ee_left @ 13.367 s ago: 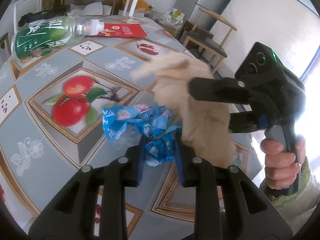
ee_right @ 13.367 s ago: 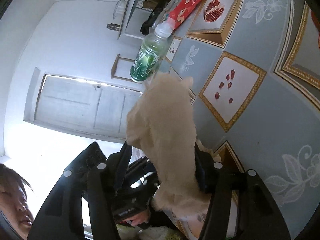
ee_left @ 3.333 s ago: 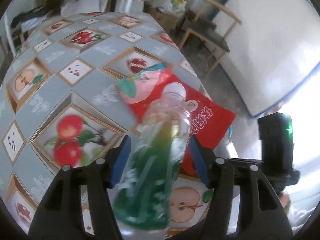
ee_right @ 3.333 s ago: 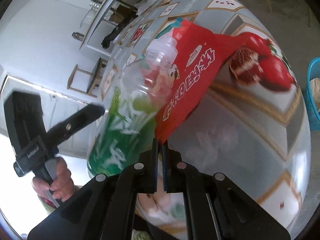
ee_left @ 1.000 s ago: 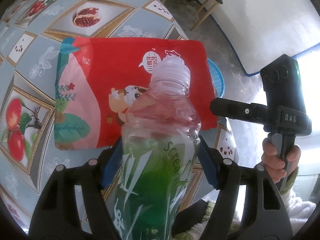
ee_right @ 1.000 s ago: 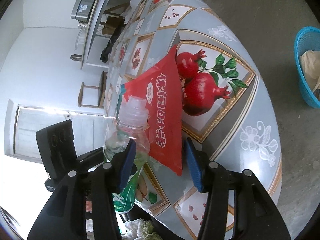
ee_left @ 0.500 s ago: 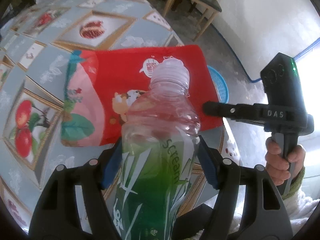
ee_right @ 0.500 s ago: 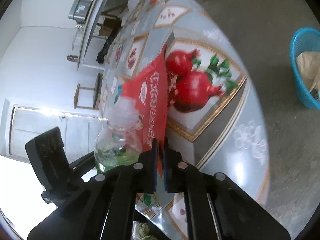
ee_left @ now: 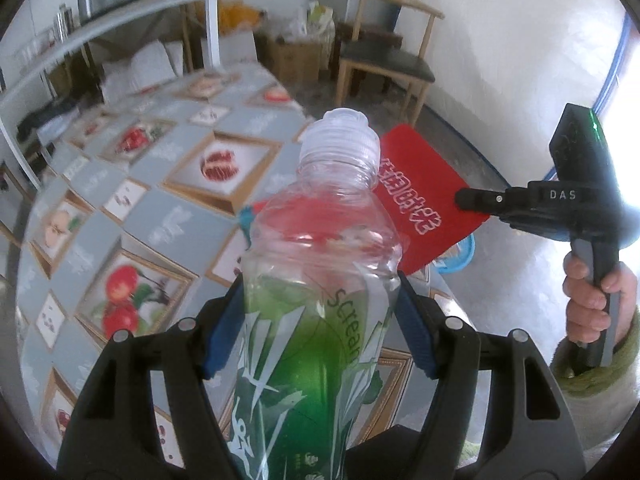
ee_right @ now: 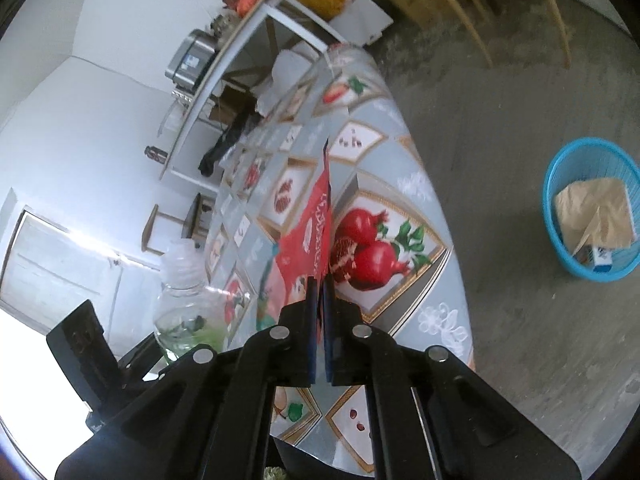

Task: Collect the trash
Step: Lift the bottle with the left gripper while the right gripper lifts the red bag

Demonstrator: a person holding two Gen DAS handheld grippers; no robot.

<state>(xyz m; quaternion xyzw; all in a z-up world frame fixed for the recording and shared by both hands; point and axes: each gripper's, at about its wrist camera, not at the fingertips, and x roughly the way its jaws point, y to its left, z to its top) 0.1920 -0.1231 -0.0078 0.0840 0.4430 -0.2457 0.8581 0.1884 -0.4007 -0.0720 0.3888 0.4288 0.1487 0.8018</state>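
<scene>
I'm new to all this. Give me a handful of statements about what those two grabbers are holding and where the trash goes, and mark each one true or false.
1. The left gripper is clamped on a plastic bottle with a green label. True.
2. The bottle's cap is missing. False: a clear cap sits on its neck.
3. The right gripper pinches a red snack bag by its edge. True.
4. The blue basket stands on the table. False: it stands on the floor beside the table.
5. The basket already holds brown crumpled paper. True.
</scene>
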